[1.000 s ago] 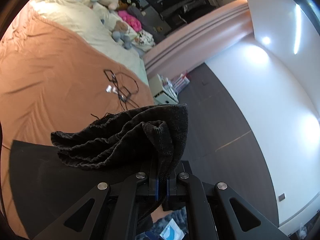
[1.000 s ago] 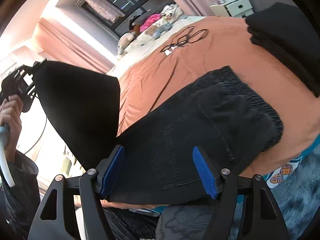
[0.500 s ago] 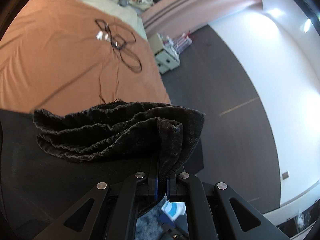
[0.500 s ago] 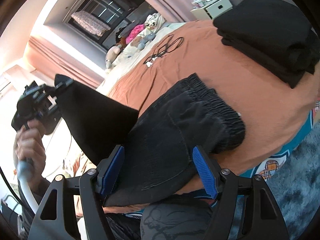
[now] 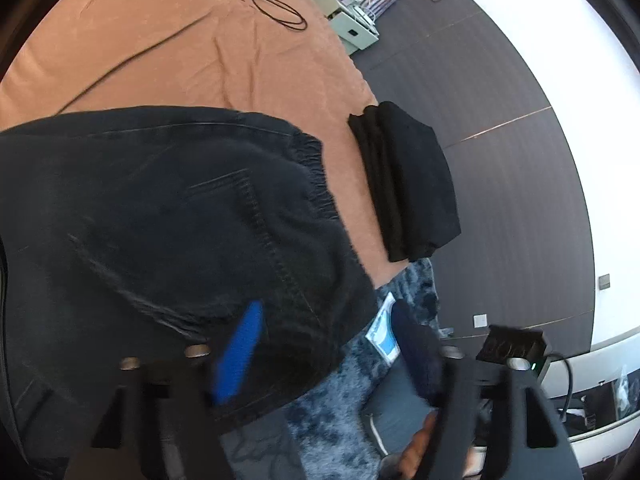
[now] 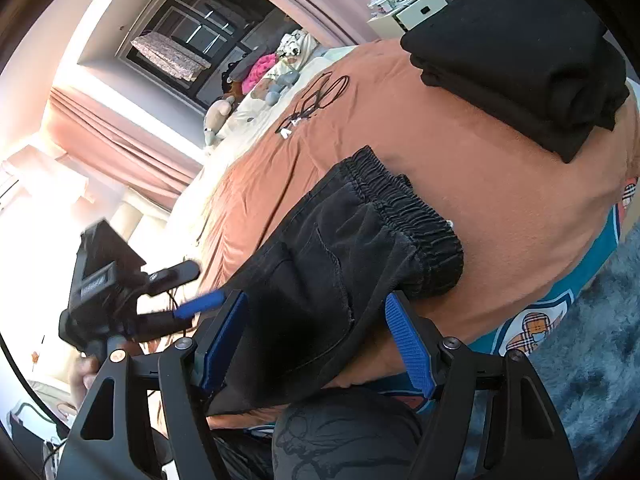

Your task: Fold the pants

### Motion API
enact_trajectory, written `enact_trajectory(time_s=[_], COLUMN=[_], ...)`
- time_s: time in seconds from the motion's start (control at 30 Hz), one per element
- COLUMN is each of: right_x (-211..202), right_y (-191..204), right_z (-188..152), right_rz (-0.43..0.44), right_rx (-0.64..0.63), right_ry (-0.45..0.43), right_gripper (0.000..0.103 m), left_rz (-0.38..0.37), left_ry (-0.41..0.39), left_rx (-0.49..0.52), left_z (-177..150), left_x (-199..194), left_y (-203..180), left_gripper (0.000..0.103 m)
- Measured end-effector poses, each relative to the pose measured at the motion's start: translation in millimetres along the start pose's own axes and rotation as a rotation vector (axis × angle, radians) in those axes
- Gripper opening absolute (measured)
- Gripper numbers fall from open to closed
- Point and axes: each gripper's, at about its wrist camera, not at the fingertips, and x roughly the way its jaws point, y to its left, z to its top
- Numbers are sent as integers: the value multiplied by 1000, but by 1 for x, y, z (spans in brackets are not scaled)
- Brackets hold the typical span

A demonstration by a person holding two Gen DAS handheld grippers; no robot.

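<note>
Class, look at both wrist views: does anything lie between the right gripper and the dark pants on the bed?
Nothing visible does. The right gripper is open with the pants directly ahead, the fabric edge reaching between its fingers. The folded black stack lies apart, further along the orange bedspread. The left gripper is opening, clear of the fabric.

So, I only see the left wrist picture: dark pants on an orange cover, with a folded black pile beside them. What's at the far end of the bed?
Observer: Soft toys lie near the head end.
Visitor: And what is carrying my camera?
Observer: A hand holds the left gripper beside the pants. Its jaws are opening, with no cloth between them in the right wrist view.
Visitor: Where does the daylight come from?
Observer: From a bright window past the bed, with pinkish curtains next to it.
</note>
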Motion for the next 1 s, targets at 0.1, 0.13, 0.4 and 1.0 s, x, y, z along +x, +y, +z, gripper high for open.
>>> enact_trajectory(time_s=[0.1,0.13,0.4,1.0], right_x=[4,6,38,130], right_y=[-1,0,35,160], right_z=[2,3,7,-23], right_rz=[8,7,-63,-220], right_rx=[-6,-12,-160,-599], right_ry=[12,18,95,270], right_gripper=[70,70,70,69], left_rz=[21,34,211,344], left_ry=[-12,-21,-153,-297], left_rx=[-6,-10,-33,-172], left_z=[-8,-8,-15,-69], left_x=[-18,-23,-97,-194], left_y=[16,22,86,202], left_gripper=[75,75,75,75])
